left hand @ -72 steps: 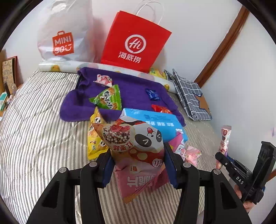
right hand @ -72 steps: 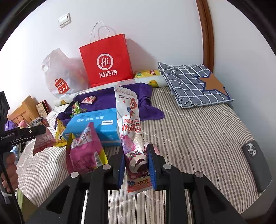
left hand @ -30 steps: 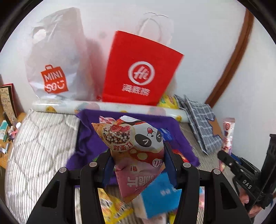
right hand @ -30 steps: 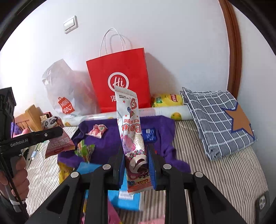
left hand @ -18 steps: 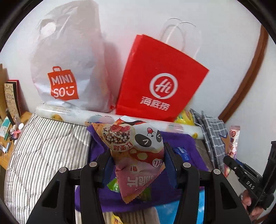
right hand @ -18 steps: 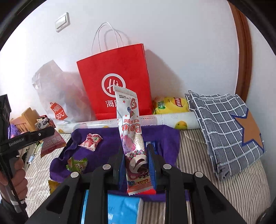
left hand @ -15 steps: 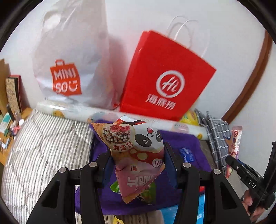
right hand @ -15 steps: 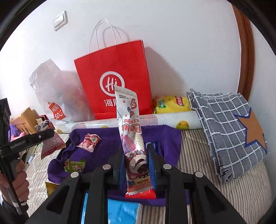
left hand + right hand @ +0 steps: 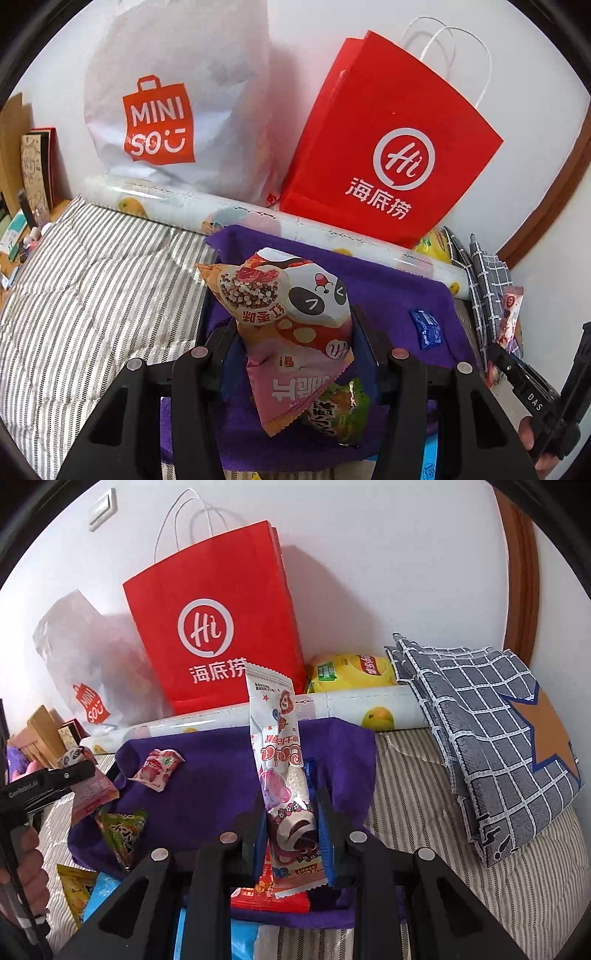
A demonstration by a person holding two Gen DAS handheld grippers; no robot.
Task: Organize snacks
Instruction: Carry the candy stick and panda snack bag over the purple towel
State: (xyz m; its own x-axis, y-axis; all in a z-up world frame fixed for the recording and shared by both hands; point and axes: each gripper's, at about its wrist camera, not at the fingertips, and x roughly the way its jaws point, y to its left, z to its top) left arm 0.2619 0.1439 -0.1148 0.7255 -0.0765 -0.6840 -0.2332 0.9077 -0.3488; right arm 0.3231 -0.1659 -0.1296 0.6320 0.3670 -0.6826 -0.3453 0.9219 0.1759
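My left gripper [image 9: 295,347] is shut on a puffy pink snack bag with a panda face [image 9: 291,325], held over the purple towel [image 9: 391,295]. My right gripper [image 9: 291,819] is shut on a long white and pink snack stick pack [image 9: 280,753], upright above the same purple towel [image 9: 207,794]. On the towel lie a green snack pack [image 9: 340,413], a small blue packet [image 9: 424,328], a pink candy pack [image 9: 157,768] and a red pack [image 9: 269,897]. The right gripper with its stick pack [image 9: 509,321] shows at the right edge of the left wrist view.
A red paper bag [image 9: 391,147] and a white plastic bag [image 9: 177,103] lean on the wall behind a printed roll [image 9: 258,218]. A grey checked cushion [image 9: 491,716] and a yellow chip bag [image 9: 351,672] lie at right. A blue box [image 9: 107,897] and striped bedding [image 9: 92,280] are nearer.
Both grippers have moved forward and down toward the purple towel and the bags, which now look larger and closer. Each still holds its snack.
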